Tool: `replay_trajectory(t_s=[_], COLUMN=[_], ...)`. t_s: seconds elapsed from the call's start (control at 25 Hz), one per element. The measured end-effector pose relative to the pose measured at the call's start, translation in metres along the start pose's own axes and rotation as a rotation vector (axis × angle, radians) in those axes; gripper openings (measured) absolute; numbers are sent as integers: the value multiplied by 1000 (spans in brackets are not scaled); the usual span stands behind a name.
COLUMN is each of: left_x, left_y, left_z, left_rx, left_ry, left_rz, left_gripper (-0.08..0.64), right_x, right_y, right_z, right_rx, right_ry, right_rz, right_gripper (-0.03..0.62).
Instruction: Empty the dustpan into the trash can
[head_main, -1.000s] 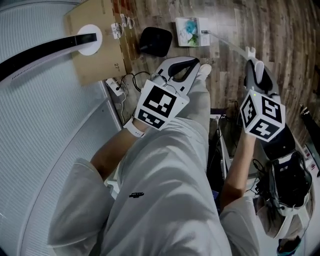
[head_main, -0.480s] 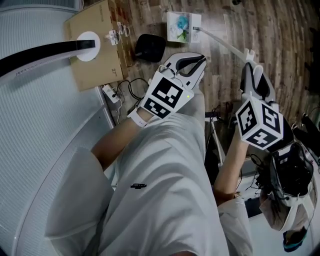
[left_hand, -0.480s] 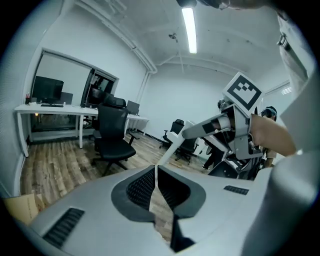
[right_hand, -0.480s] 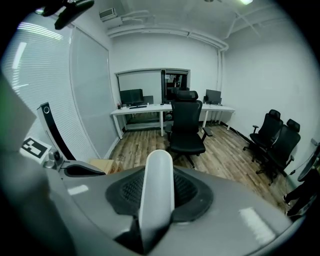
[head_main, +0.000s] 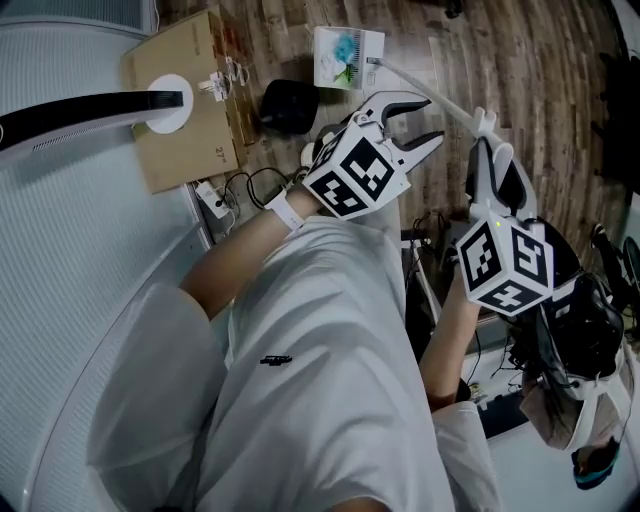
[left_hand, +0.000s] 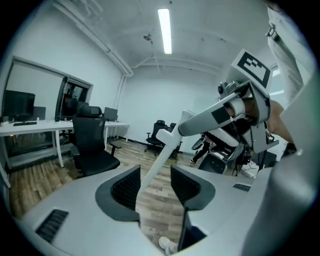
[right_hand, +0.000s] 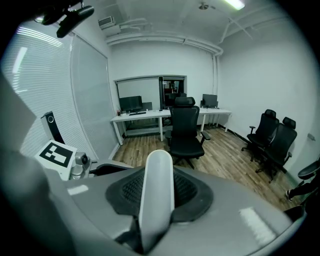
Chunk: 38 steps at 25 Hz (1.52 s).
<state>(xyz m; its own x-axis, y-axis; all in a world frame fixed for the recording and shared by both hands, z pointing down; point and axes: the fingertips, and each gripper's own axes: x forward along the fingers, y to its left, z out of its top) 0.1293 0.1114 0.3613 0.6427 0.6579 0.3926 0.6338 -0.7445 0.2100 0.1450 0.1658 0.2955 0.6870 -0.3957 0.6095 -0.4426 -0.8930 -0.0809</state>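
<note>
Dustpan handle (right_hand: 157, 172) is pinched in the right tool (right_hand: 157, 189), presumably so the pan (head_main: 347, 55) at the handle's far end, low by the floor (head_main: 540, 90), can be carried. Left tool (left_hand: 156, 185) has just been opened and is spread around the handle without touching it.

White handle (right_hand: 157, 192), black chair (right_hand: 185, 127), brown wood-grain floor (head_main: 540, 70), tan box (head_main: 190, 115), white dustpan (head_main: 335, 45), seemingly teal inside.
</note>
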Motion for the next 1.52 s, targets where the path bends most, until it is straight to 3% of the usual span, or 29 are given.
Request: replay_trajectory(t_s=[0.4,0.68,0.88,1.2,1.52], left_x=[22,17,10,-13,-37], left_y=[-15,-8,-8,8,39], left_z=[-2,9,12,16,5], left_rx=[102,99,23,-41,-109], left_ry=[43,17,35,-22,-58], left_rz=[-101,-96,-110,-20,80], left_gripper=[184,184,141,135,133], right_x=[-16,-17,-19,-16,3], right_y=[20,34,42,69,105], right_z=[-1,5,11,21,23], right_rx=[3,-26,-20,-113,-280], right_ry=[-2,8,8,-6,-5], right_rz=[9,46,77,153,253], right_gripper=[114,114,115,118,117])
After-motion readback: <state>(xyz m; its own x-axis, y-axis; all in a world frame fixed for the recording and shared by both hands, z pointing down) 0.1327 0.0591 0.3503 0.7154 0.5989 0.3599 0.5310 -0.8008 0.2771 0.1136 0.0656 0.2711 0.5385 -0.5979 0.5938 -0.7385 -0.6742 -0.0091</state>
